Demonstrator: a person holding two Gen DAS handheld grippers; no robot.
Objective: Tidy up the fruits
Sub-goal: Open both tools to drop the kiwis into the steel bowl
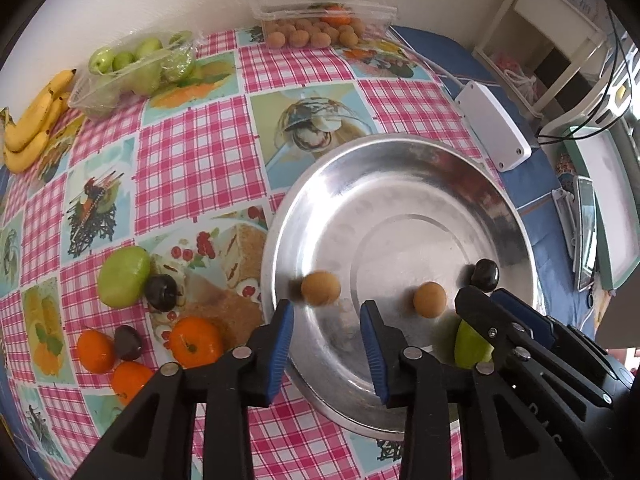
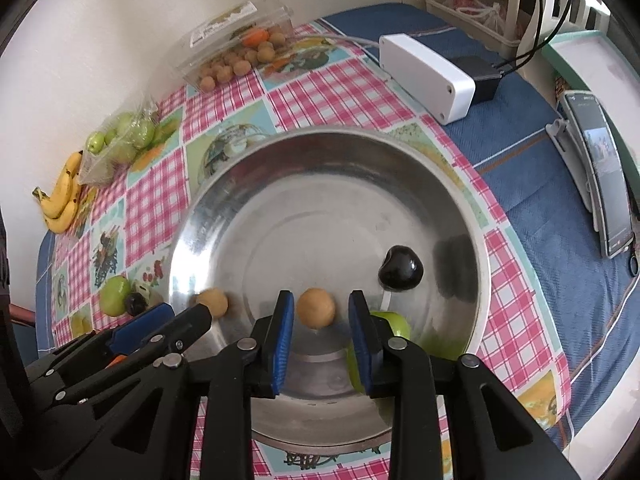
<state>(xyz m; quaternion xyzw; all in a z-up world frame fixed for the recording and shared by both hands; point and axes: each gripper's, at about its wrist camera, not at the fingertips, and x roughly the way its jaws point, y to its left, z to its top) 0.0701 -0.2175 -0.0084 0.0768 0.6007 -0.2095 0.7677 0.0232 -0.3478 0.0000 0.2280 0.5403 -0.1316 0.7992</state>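
Observation:
A large metal bowl (image 1: 400, 184) (image 2: 320, 152) sits on the checked cloth. In it lie two tan round fruits (image 1: 320, 288) (image 1: 429, 299), a dark plum (image 1: 484, 275) (image 2: 401, 268) and a green apple (image 1: 470, 344) (image 2: 394, 322). My left gripper (image 1: 327, 338) is open and empty over the bowl's near left rim; it also shows in the right wrist view (image 2: 176, 320). My right gripper (image 2: 320, 332) is open over the bowl, with one tan fruit (image 2: 315, 307) just beyond its fingertips. On the cloth to the left lie a green apple (image 1: 123, 276), two dark plums (image 1: 161, 292) and three oranges (image 1: 196, 340).
Bananas (image 1: 32, 120), a clear tray of green apples (image 1: 132, 68) and a clear box of tan fruits (image 1: 316, 20) stand along the far wall. A white box (image 1: 494, 124) and a phone on a stand (image 2: 600, 176) lie on the blue cloth to the right.

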